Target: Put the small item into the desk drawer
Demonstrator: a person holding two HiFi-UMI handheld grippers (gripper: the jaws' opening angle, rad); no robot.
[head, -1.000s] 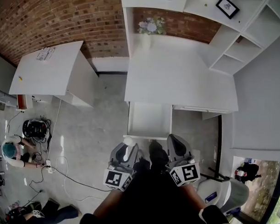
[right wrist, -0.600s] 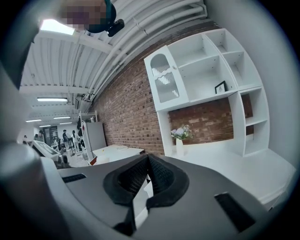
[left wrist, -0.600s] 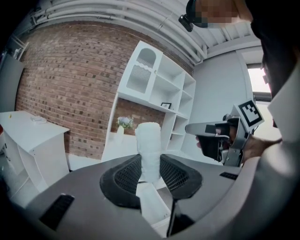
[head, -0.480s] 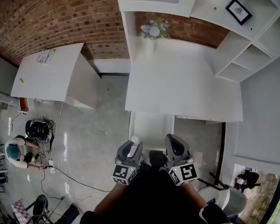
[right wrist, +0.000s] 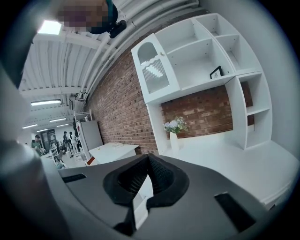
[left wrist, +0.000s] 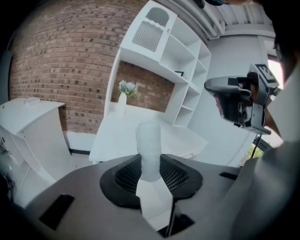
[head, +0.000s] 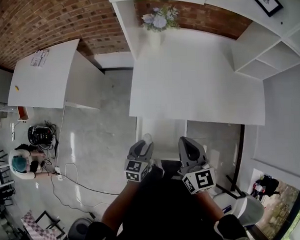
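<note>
In the head view my left gripper (head: 142,148) is shut on a small, pale, translucent cylinder (head: 147,139), which sticks out past its fingertips. It hangs over the near left edge of the open white desk drawer (head: 165,130). The left gripper view shows the same cylinder (left wrist: 149,147) upright between the dark ribbed pads (left wrist: 174,174) of the left gripper (left wrist: 150,165). My right gripper (head: 186,144) is beside it at the drawer's near right corner. Its jaws meet in the right gripper view, so the right gripper (right wrist: 148,162) is shut and empty.
The white desk (head: 198,81) carries a vase of flowers (head: 156,23) at its back, with white shelves (head: 265,49) to the right. A second white table (head: 45,71) stands at the left. A person (head: 21,163) and cables (head: 68,179) are on the floor at the left.
Both grippers have come closer to the desk. The left one with the cylinder has shifted right, to the drawer's near edge. The grip has not changed.
</note>
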